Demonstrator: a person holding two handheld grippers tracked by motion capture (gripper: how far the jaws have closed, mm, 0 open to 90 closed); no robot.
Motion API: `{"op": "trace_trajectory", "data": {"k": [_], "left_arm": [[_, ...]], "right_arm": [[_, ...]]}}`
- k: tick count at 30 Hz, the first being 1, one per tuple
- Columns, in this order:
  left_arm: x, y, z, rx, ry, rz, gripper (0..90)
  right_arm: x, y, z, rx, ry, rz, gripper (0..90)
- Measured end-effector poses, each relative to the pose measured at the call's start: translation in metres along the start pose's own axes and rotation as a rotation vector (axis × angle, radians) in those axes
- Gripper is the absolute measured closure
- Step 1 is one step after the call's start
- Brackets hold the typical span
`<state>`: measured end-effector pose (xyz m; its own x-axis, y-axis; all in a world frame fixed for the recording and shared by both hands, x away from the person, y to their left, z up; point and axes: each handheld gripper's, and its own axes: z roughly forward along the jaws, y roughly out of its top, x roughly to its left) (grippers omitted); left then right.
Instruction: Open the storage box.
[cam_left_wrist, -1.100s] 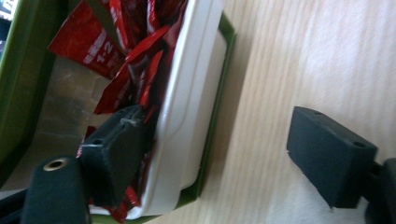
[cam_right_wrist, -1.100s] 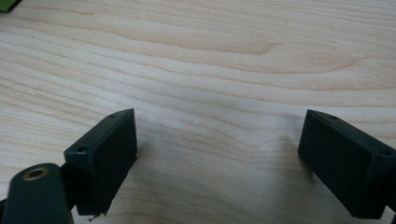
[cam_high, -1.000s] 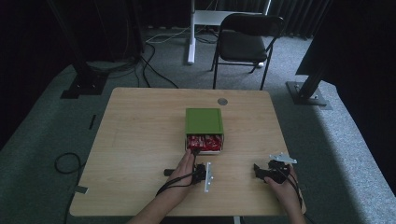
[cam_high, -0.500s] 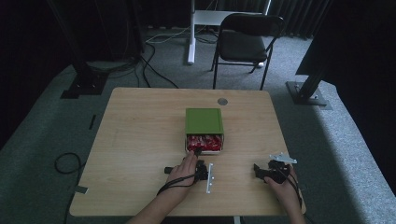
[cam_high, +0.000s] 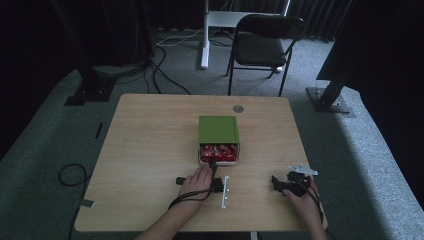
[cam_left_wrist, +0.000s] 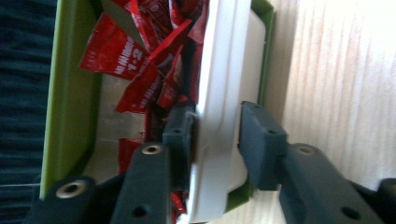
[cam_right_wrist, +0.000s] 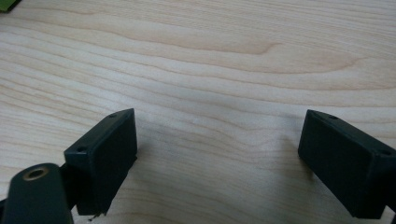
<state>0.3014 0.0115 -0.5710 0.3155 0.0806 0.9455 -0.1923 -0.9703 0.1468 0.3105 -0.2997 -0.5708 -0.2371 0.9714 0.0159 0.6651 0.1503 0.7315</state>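
A green box (cam_high: 218, 130) is seen near the middle of the wooden bench (cam_high: 150, 150), with a white drawer (cam_high: 219, 161) drawn out of its near end. The drawer is filled with red sachets (cam_high: 218, 152). In the left gripper view the drawer's white front wall (cam_left_wrist: 224, 93) is seen clamped between the two black jaws of the left tongs (cam_left_wrist: 215, 135), one jaw inside the drawer among the red sachets (cam_left_wrist: 140, 79) and the other outside against the wall. The jaws have just been closing, and the wall is now gripped between them. In the high view the left tongs (cam_high: 213, 167) are held by the left hand (cam_high: 196, 181) at the near edge of the drawer, and a black cable is trailed back along the forearm.

The right tongs (cam_high: 276, 182) are held by the right hand (cam_high: 300, 192) well to the right of the box, near the right near corner of the bench. In the right gripper view their jaws are seen standing wide apart, with nothing but bare wood between them (cam_right_wrist: 217, 158).

A small round grey grommet (cam_high: 238, 108) is set into the bench beyond the box. A dark folding chair (cam_high: 262, 45) is placed on the floor past the far edge of the bench.
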Motion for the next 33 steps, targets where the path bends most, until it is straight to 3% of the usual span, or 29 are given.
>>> {"op": "trace_trajectory", "data": {"k": [11, 15, 33], "left_arm": [[0.001, 0.001, 0.000, 0.003, -0.007, 0.046, 71.9], [0.000, 0.001, -0.001, -0.004, 0.002, 0.048, 71.9], [-0.002, 0.005, -0.017, -0.005, -0.024, 0.050, 72.2]], "right_arm": [[0.000, 0.000, 0.000, 0.000, 0.000, 0.000, 11.4], [0.000, 0.000, 0.000, 0.000, 0.000, 0.000, 11.4], [-0.001, 0.000, 0.000, -0.001, -0.017, 0.018, 11.3]]}}
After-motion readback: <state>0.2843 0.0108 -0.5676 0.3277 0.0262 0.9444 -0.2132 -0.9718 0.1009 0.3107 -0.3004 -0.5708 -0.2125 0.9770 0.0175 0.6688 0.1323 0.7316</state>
